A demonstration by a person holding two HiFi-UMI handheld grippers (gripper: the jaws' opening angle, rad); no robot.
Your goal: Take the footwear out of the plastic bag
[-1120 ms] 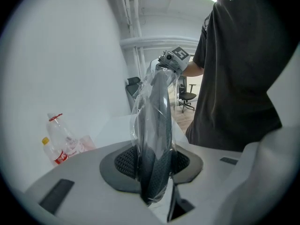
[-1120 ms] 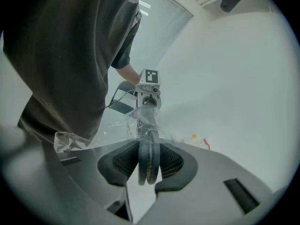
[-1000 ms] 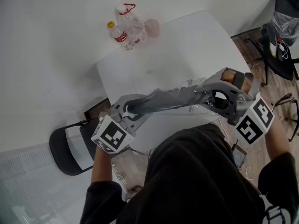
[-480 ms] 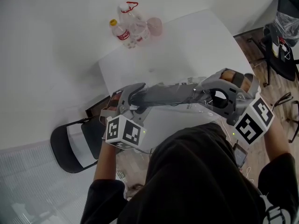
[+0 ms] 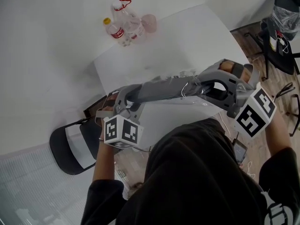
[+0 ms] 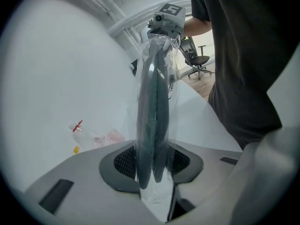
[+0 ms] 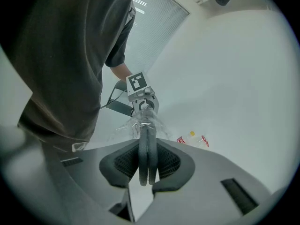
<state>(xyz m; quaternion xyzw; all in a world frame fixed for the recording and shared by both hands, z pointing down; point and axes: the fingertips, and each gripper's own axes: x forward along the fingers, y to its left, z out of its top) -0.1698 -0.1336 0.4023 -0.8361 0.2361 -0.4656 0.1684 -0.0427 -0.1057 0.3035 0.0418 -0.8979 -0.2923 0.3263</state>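
Footwear: pair of flat dark grey slippers (image 5: 159, 90), pressed sole to sole in a clear plastic bag (image 5: 190, 82), stretched left to right above the near edge of the white table (image 5: 187, 36).
Left gripper (image 5: 125, 97): jaws, just closed further, clamp the bagged left end.
Right gripper (image 5: 206, 86): jaws, just closing, clamp the slippers' right end.
Far left: clear plastic bottles (image 5: 123, 25).
Near left: black chair (image 5: 70, 146).
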